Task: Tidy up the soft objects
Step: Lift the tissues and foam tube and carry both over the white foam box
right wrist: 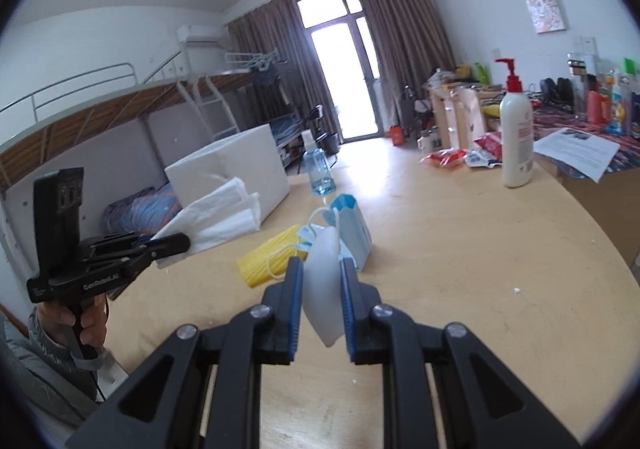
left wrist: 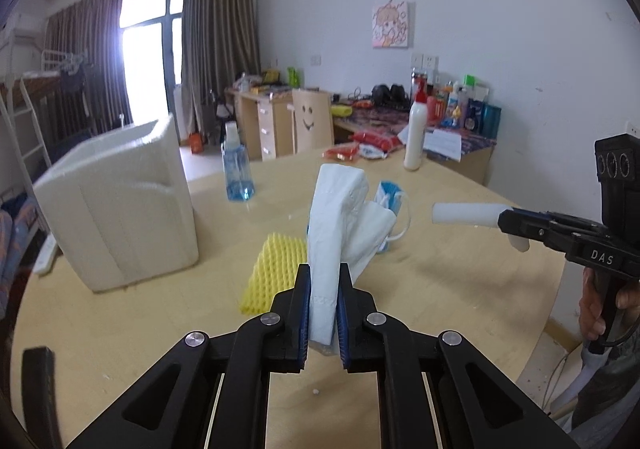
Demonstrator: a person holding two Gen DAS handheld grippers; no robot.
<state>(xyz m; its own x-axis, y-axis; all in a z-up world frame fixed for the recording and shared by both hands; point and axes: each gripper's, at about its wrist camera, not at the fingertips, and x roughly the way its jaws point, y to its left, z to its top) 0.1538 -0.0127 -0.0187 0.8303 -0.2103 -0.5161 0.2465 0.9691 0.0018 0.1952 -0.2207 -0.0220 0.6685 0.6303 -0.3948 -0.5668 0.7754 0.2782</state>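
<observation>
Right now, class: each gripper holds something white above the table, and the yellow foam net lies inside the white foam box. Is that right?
Not quite. The yellow foam net lies on the wooden table beside the white foam box, not inside it, as the left wrist view shows. The left gripper does hold a white cloth, the right gripper a white foam piece.

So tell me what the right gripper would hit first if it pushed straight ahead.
Probably the blue face masks standing on the table just beyond the white foam piece the right gripper holds; depth is uncertain, and the yellow foam net lies left.
</observation>
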